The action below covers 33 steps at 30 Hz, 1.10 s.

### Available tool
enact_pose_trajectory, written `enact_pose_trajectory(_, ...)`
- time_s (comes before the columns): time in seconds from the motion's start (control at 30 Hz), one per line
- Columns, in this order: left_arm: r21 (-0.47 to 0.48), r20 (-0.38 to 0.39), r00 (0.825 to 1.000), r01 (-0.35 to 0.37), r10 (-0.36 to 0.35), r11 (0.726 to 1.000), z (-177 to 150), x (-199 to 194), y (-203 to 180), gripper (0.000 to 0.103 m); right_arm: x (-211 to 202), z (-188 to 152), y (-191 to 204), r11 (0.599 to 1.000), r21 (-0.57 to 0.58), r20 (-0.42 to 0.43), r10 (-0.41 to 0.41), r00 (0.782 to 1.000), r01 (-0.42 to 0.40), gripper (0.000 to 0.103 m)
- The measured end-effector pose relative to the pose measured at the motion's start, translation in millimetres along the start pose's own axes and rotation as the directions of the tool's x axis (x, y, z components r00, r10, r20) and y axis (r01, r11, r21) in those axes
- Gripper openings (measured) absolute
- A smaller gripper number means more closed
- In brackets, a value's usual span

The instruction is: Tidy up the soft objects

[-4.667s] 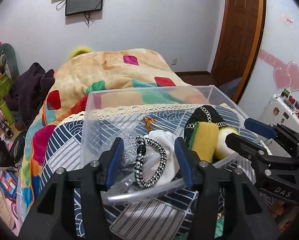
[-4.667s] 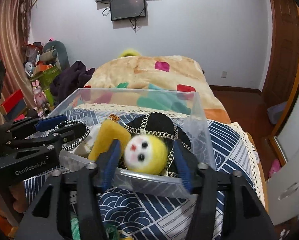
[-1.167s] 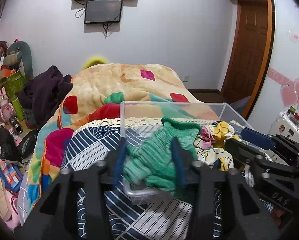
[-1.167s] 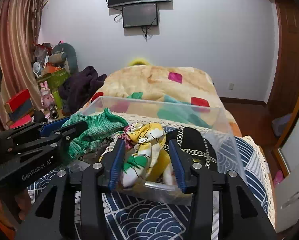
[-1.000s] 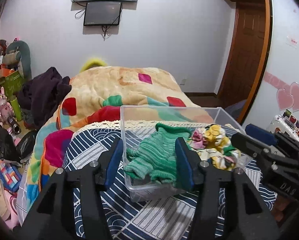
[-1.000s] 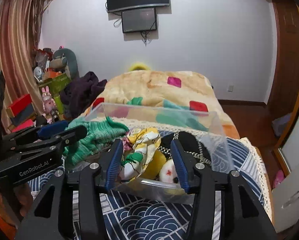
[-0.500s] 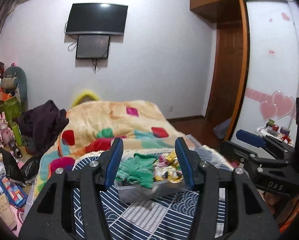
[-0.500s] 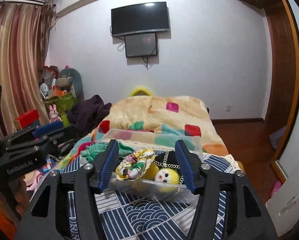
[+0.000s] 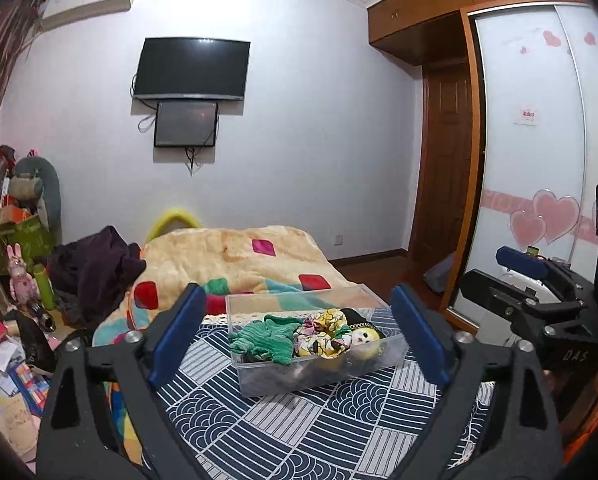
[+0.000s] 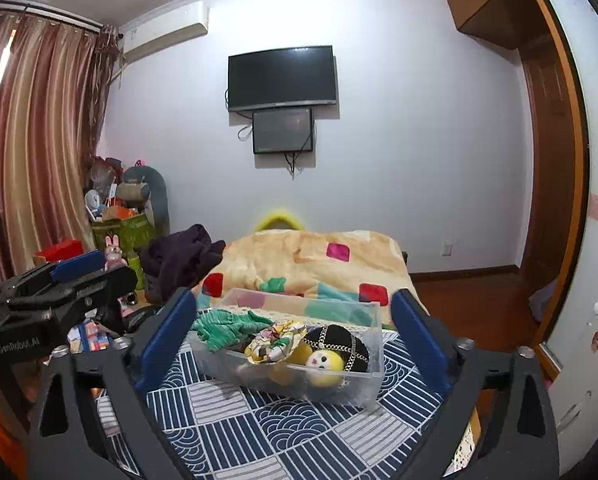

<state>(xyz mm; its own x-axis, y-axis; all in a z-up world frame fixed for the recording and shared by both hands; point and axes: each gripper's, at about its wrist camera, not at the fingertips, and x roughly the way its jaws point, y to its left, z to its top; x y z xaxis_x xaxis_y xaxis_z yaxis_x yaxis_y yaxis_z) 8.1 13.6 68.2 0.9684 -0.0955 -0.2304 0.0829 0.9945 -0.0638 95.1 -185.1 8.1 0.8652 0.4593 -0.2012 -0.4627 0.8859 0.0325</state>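
A clear plastic bin (image 9: 319, 376) (image 10: 363, 384) stands on the blue patterned cloth. In it lie a green knitted piece (image 9: 267, 340) (image 10: 223, 328), a yellow flowered cloth (image 9: 319, 336) (image 10: 275, 340), a black cap with a chain (image 10: 339, 344) and a yellow doll head (image 9: 365, 338) (image 10: 325, 362). My left gripper (image 9: 299, 340) is open and empty, well back from the bin. My right gripper (image 10: 291, 340) is open and empty, also back from the bin. Each gripper shows at the side of the other view, left gripper (image 10: 59, 280), right gripper (image 9: 531, 280).
The blue patterned cloth (image 9: 299, 432) covers the near surface. Behind it is a bed with a peach quilt (image 9: 239, 256). Clutter, toys and dark clothes (image 9: 95, 268) pile up at the left. A wardrobe (image 9: 539, 160) and a door stand at the right.
Both grippers have let go of the green knit and the flowered cloth, which now lie in the bin. Both have opened wide and pulled back and up from the bin.
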Motion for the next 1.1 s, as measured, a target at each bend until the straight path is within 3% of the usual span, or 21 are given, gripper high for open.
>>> enact_pose_trajectory(1.1, 0.015, -0.002, 1.0, -0.021, 0.021, 1.0, -11.1, -0.7, -3.0, 0.103, -12.0, -12.0, -1.0, 1.0, 0.016, 0.001, -0.002, 1.0, 0.002, 0.103)
